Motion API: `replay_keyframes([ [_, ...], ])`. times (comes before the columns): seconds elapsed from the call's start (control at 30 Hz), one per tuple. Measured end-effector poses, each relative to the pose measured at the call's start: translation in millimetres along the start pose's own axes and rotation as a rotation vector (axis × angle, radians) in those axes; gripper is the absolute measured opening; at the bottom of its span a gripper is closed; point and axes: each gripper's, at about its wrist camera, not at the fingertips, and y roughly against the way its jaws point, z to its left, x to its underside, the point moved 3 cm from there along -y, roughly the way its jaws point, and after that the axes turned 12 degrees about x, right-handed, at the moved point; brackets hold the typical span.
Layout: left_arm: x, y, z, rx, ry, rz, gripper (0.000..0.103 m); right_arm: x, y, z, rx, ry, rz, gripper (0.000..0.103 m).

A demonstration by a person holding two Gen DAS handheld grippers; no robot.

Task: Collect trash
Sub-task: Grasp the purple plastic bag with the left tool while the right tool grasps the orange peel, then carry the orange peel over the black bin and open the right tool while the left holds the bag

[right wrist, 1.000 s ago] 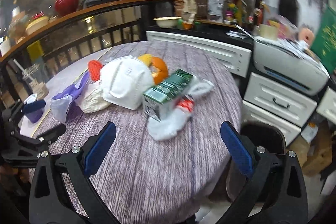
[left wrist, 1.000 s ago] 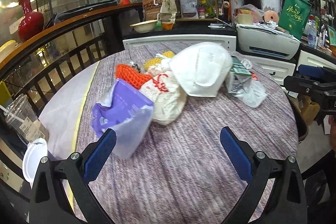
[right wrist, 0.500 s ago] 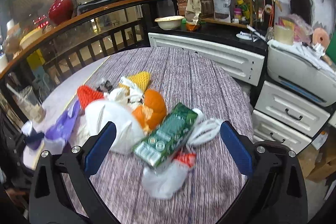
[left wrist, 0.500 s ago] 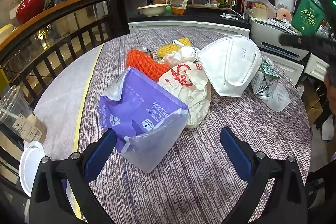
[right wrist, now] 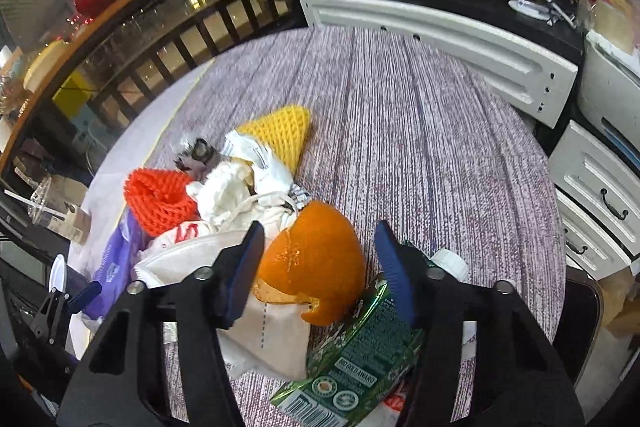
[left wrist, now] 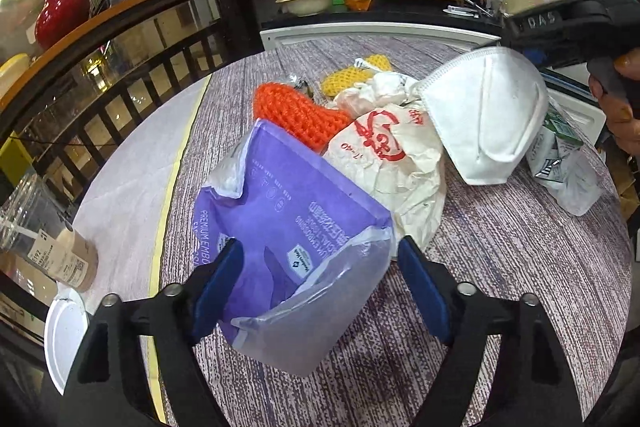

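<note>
Both tools gape: left tool straddles the purple pack lengthwise, right tool flanks orange peel.

Green carton bottom cut off by frame edge, white mask partly hidden behind right claw

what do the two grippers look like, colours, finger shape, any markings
Both match: the left gripper and right gripper have matte black angular frames with silver bolts at the joints and flat, dark blue padded fingers. Seen from the left wrist view, the right gripper's black body bears the letters "DAS" and a small green light. The bare hand holding it shows no sleeve.
</note>
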Motion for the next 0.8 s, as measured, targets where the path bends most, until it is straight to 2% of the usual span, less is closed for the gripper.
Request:
replay_keyframes([
  [0.03,0.4,0.8,3.6,0.004,0.017,-0.004,0.068,0.9,-3.1,-0.6,0.002,-0.001,0.009,0.039],
  [0.1,1.1,3.5,9.9,0.017,0.055,-0.018,0.063,3.1,-4.7,-1.0,0.019,0.004,0.003,0.035],
  [0.17,2.5,7.9,15.8,0.034,0.09,-0.037,0.053,5.4,-2.4,-0.6,0.03,0.021,-0.008,0.03],
  [0.2,2.8,8.9,17.5,0.038,0.102,-0.042,0.043,5.8,-1.4,-0.9,0.035,0.024,-0.016,0.027],
  [0.23,3.3,9.9,19.9,0.041,0.119,-0.046,0.038,6.4,0.6,-0.6,0.042,0.025,-0.024,0.025],
  [0.27,3.6,11.9,23.9,0.042,0.14,-0.056,0.037,6.8,3.1,0.0,0.051,0.028,-0.035,0.023],
  [0.33,3.1,14.3,28.9,0.048,0.167,-0.073,0.029,6.6,8.0,1.2,0.072,0.036,-0.058,0.014],
  [0.4,3.1,18.1,30.8,0.044,0.183,-0.086,0.025,6.7,13.4,2.6,0.097,0.055,-0.083,0.008],
  [0.53,2.0,29.3,31.9,0.049,0.196,-0.127,0.019,4.9,24.5,4.9,0.128,0.066,-0.129,0.007],
  [0.8,-11.9,58.7,18.0,0.082,0.174,-0.213,0.018,-2.4,53.4,1.1,0.151,0.05,-0.235,0.007],
])
